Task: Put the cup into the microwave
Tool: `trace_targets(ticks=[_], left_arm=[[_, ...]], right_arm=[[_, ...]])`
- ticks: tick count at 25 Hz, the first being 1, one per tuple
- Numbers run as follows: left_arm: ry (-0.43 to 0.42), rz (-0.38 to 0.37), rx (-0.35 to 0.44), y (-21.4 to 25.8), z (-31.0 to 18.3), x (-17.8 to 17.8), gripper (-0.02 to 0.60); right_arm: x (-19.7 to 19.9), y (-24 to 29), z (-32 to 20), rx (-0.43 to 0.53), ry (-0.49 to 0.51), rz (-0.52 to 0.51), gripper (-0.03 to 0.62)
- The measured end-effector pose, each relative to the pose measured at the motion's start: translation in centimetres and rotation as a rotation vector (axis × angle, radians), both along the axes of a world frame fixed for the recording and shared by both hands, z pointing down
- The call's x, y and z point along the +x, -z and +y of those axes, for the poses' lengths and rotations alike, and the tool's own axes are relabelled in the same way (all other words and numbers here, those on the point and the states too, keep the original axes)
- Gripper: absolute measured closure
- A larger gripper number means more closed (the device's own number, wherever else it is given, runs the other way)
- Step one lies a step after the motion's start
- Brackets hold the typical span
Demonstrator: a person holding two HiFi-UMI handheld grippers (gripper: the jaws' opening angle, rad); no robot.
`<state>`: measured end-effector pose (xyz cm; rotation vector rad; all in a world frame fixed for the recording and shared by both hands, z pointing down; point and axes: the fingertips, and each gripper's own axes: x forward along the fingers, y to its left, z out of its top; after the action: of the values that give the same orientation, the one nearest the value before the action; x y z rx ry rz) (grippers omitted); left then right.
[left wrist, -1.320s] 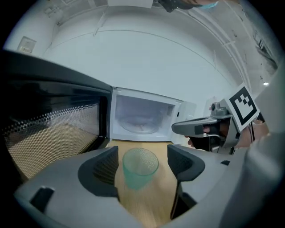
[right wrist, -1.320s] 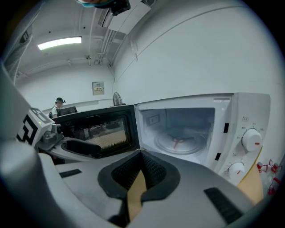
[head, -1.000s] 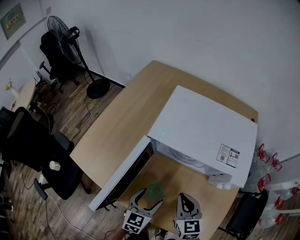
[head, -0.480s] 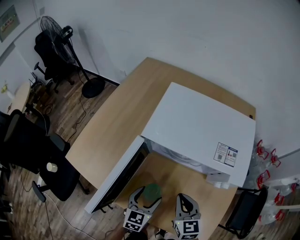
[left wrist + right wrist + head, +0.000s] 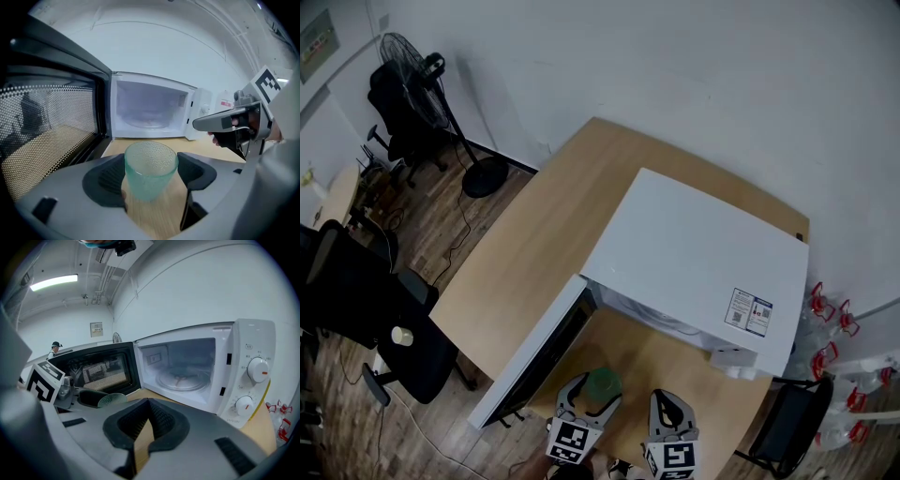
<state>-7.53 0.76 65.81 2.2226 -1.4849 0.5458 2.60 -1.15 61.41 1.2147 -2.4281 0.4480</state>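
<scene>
A translucent green cup (image 5: 150,174) sits upright between the pads of my left gripper (image 5: 151,172), which is shut on it just above the wooden table. The white microwave (image 5: 694,253) stands with its door (image 5: 536,354) swung open to the left. Its empty cavity (image 5: 151,112) lies straight ahead of the cup. In the head view the cup (image 5: 603,382) and left gripper (image 5: 589,405) are in front of the opening, with the right gripper (image 5: 671,405) beside them. The right gripper (image 5: 149,420) is shut on nothing and faces the turntable (image 5: 180,378).
The light wooden table (image 5: 553,220) carries the microwave on its right half. The control knobs (image 5: 257,370) are right of the cavity. Black office chairs (image 5: 356,291) and a standing fan (image 5: 427,80) are on the floor at left. Bottles (image 5: 830,319) and another chair (image 5: 792,422) are at right.
The head view has shifted a little. The left gripper keeps hold of the cup in front of the open microwave, and the right gripper stays shut beside it.
</scene>
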Motion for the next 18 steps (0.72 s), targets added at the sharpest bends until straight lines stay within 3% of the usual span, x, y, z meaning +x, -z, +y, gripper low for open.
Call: trace_targets(ticks=[18], left_arm=[[-0.060, 0.025, 0.130, 7.6, -3.7, 1.6, 0.221]], right_arm=[[0.8, 4.8, -1.6, 0.058, -0.075, -0.038, 0.577]])
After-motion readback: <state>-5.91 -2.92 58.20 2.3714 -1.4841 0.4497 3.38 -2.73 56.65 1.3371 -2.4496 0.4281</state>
